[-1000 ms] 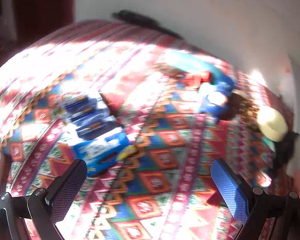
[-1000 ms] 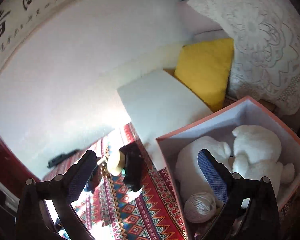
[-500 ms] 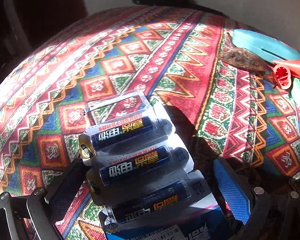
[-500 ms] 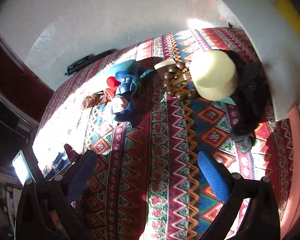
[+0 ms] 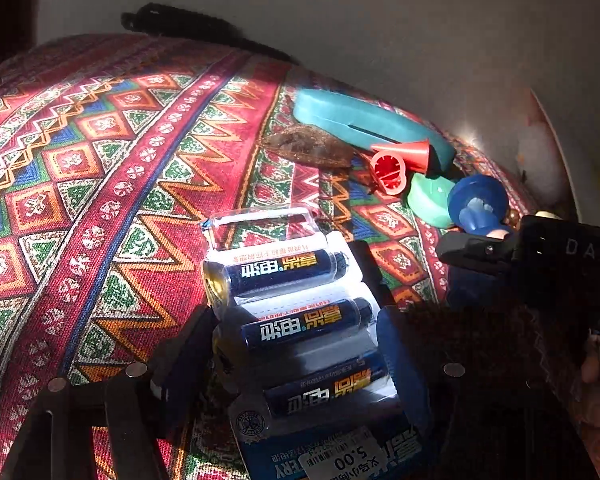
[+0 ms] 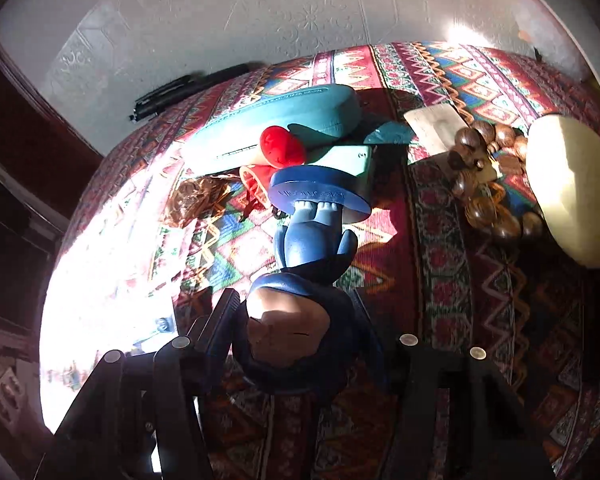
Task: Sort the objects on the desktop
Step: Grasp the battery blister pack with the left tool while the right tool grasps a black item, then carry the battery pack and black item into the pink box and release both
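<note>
A blister pack of blue batteries [image 5: 296, 320] lies on the patterned red tablecloth [image 5: 100, 200]. My left gripper [image 5: 296, 344] is shut on the pack, one finger pressing each long side. In the right wrist view a blue figurine [image 6: 312, 240] lies on its back, its round base pointing away. My right gripper [image 6: 294, 328] is shut on the figurine's head. The left wrist view also shows the figurine's base [image 5: 478, 204], and one of the right gripper's fingers [image 5: 472, 250] comes in from the right edge.
Beyond the figurine lie a teal glasses case [image 6: 276, 120], a red cone toy [image 6: 280, 146], a teal block [image 6: 340, 160] and a brown leaf-like piece [image 5: 308, 146]. Wooden beads [image 6: 488, 176], a card [image 6: 436, 124] and a cream dome [image 6: 572, 188] sit right. A black pen [image 6: 180, 88] lies by the wall.
The left gripper moved onto the battery pack and its fingers closed on it. The right gripper swung away from the pink box, came down to the table and closed on the figurine's head.
</note>
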Action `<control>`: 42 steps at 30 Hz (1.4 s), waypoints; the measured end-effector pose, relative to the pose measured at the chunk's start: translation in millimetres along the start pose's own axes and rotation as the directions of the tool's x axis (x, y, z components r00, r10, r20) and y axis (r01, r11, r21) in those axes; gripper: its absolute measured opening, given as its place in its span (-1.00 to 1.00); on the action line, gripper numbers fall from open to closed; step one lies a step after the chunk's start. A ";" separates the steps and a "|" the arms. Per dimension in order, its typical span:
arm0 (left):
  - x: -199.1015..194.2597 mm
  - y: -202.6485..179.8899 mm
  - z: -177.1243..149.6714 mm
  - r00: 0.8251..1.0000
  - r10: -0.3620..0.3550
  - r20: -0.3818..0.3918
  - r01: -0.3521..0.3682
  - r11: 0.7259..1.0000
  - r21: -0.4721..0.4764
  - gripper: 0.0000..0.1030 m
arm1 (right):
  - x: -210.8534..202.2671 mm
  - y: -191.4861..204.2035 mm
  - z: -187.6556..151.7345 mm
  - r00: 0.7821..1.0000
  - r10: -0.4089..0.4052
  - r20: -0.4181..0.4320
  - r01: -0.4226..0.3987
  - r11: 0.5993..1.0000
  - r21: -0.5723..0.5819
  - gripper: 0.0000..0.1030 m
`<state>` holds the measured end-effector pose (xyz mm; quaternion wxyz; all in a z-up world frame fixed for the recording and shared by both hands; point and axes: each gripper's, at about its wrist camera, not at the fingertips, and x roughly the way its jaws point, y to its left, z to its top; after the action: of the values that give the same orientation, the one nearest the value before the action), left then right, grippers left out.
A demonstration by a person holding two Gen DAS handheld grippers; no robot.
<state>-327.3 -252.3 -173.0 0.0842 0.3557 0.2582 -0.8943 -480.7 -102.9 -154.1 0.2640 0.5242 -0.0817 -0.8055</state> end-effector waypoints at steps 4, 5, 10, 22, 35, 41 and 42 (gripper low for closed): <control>-18.9 -2.0 -12.5 0.997 -0.066 -0.037 0.064 0.997 -0.038 -0.88 | -41.2 -22.0 -17.8 0.998 0.049 0.034 -0.051 0.996 0.067 0.15; -19.4 -4.0 -15.4 0.996 -0.065 -0.058 0.063 0.998 -0.031 -0.88 | -51.2 -24.3 -20.4 0.997 0.065 0.045 -0.068 0.996 0.062 0.15; -12.2 31.3 -18.8 0.974 -0.202 -0.104 0.160 0.934 -0.320 -0.33 | -61.3 -32.6 -28.5 0.972 0.224 0.067 -0.229 0.970 0.084 0.12; 20.6 -0.4 7.8 0.914 -0.400 -0.072 0.345 0.857 -0.383 0.95 | -12.1 -47.3 -27.7 0.894 0.446 0.028 -0.437 0.860 0.263 0.13; 50.4 8.2 3.9 0.831 -0.551 -0.070 0.417 0.702 -0.578 -0.59 | -15.1 -87.0 -35.3 0.812 0.579 0.078 -0.553 0.719 0.420 0.12; 33.6 4.3 0.2 0.867 -0.494 -0.064 0.389 0.751 -0.534 -0.76 | -46.7 -99.2 -38.3 0.814 0.564 0.137 -0.557 0.693 0.457 0.12; 28.1 0.5 -0.8 0.864 -0.500 -0.052 0.402 0.749 -0.527 -0.76 | -58.2 -98.9 -37.2 0.816 0.557 0.155 -0.561 0.698 0.445 0.12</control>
<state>-347.2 -251.3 -192.8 -0.0713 0.3319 0.5654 -0.7517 -463.2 16.0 -164.1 0.3601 0.5189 -0.4313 -0.6443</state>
